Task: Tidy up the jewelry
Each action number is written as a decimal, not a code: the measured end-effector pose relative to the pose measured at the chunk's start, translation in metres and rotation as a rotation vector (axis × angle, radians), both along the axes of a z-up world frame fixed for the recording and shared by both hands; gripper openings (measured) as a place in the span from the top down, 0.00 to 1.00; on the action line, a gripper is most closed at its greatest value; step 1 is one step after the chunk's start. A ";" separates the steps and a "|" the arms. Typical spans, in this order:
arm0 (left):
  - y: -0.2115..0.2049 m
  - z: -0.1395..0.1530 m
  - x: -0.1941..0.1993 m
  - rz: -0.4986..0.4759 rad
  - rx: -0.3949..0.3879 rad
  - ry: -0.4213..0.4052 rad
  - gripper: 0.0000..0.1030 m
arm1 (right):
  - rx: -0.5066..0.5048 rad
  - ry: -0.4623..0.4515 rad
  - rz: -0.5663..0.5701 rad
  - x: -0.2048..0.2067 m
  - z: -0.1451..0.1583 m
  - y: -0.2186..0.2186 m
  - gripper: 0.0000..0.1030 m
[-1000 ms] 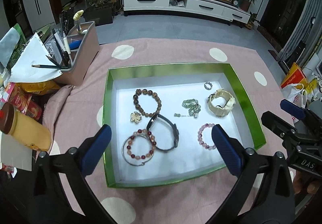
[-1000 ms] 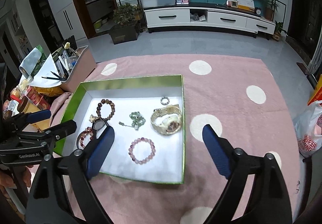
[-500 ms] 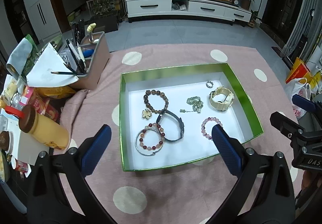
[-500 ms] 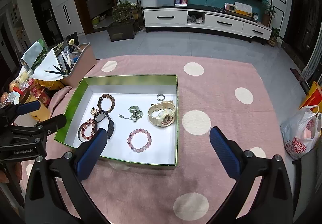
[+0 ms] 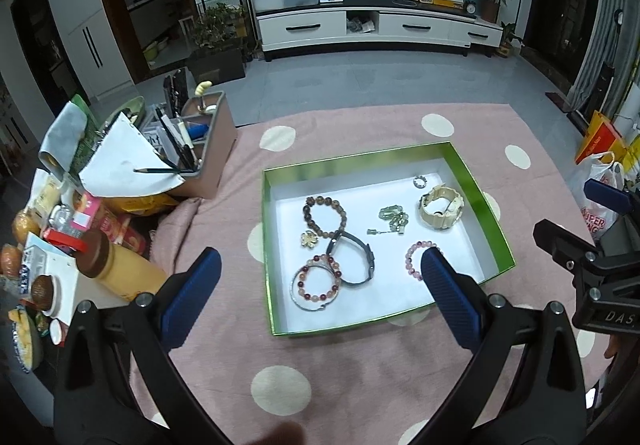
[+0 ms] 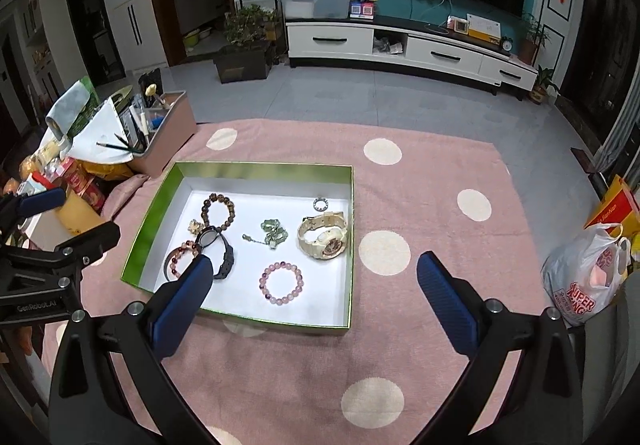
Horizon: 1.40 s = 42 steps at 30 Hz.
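Tongs left (image 5: pixel 320 273) and right (image 6: pixel 312 277) both spread wide, empty, above pink worktop (image 6: pixel 420 205); jewelry in green tray (image 6: pixel 256 168).

A pink cloth (image 6: pixel 420 205) with cream dots covers the surface. A green box (image 6: pixel 158 205) with a white floor sits on it, left of middle. Beyond the box's far left corner stands a tan organizer (image 6: pixel 168 149) of pens. Left of the box, at the cloth's edge, lies a yellow bottle (image 5: pixel 120 271) among snack packets (image 5: pixel 92 217).
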<state>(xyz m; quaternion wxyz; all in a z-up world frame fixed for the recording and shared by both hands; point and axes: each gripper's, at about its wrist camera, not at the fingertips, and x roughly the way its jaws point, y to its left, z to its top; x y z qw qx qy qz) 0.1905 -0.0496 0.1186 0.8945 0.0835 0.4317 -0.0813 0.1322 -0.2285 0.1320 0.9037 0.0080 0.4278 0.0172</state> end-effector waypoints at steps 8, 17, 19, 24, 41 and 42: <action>0.002 0.010 0.003 0.022 0.001 0.016 0.02 | -0.042 -0.018 0.014 0.000 0.012 0.008 0.01; -0.003 -0.003 0.013 0.037 0.036 0.058 0.02 | -0.042 0.002 0.016 0.009 0.004 0.009 0.01; -0.004 -0.009 0.016 0.038 0.045 0.069 0.02 | -0.041 0.011 0.012 0.013 0.000 0.008 0.01; -0.004 -0.023 0.022 0.042 0.062 0.092 0.02 | -0.038 0.029 0.005 0.019 -0.010 0.008 0.01; -0.001 -0.055 0.033 0.061 0.087 0.150 0.02 | -0.034 0.084 0.012 0.035 -0.037 0.014 0.01; -0.001 -0.057 0.033 0.060 0.088 0.153 0.02 | -0.034 0.086 0.014 0.036 -0.038 0.014 0.01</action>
